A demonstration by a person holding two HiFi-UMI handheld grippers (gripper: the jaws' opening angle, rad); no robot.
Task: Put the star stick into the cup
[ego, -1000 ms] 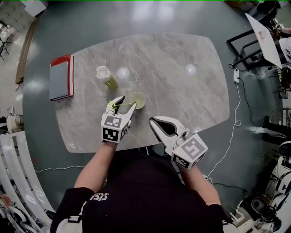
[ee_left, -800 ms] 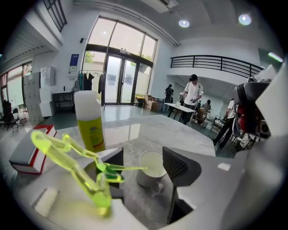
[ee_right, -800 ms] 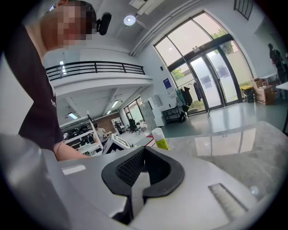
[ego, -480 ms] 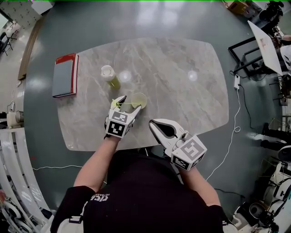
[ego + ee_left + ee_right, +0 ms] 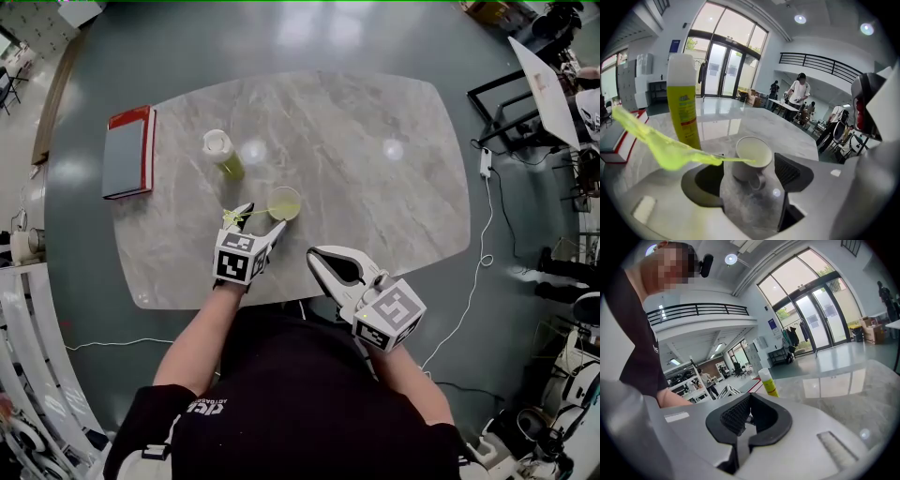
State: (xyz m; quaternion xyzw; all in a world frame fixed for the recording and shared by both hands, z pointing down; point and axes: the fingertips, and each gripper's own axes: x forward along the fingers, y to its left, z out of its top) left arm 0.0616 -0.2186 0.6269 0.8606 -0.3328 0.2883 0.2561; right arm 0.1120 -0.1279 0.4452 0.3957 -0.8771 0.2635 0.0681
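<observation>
Star stick (image 5: 670,145) leaning in the cup (image 5: 751,157), left gripper (image 5: 262,217) wide open.
The stick's thin end lies over the cup's rim, and its star end juts out left of the cup, above the left jaw. The left gripper sits just short of the cup; its jaws have just been opening and no pad presses the stick. A bottle (image 5: 683,101) stands behind the cup, to its left. The right gripper (image 5: 317,253), nearer than the cup and to its right, has its jaws closed on nothing.
</observation>
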